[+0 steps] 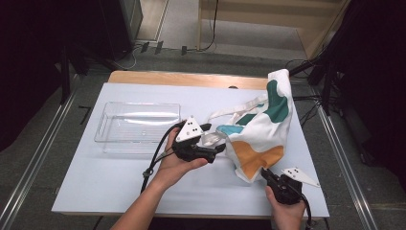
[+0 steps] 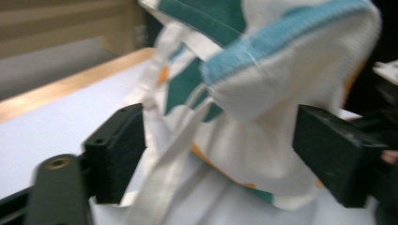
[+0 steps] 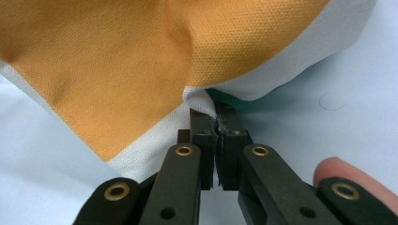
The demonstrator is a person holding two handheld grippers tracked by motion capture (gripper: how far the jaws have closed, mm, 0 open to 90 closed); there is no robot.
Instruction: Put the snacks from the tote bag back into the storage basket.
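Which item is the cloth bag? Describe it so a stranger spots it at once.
Start at the white table, then look to its right half, beside the clear plastic tray. There lies the crumpled cloth bag: the one soft thing there, white with teal and orange patches and pale straps.

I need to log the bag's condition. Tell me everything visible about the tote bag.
The tote bag is white woven-looking cloth with teal and orange patches and white straps. It lies crumpled on the table, right of centre, one end raised. The right gripper is shut on a white corner by the orange patch. The left gripper stands open around a bunched fold and strap, its pads clear of the cloth.
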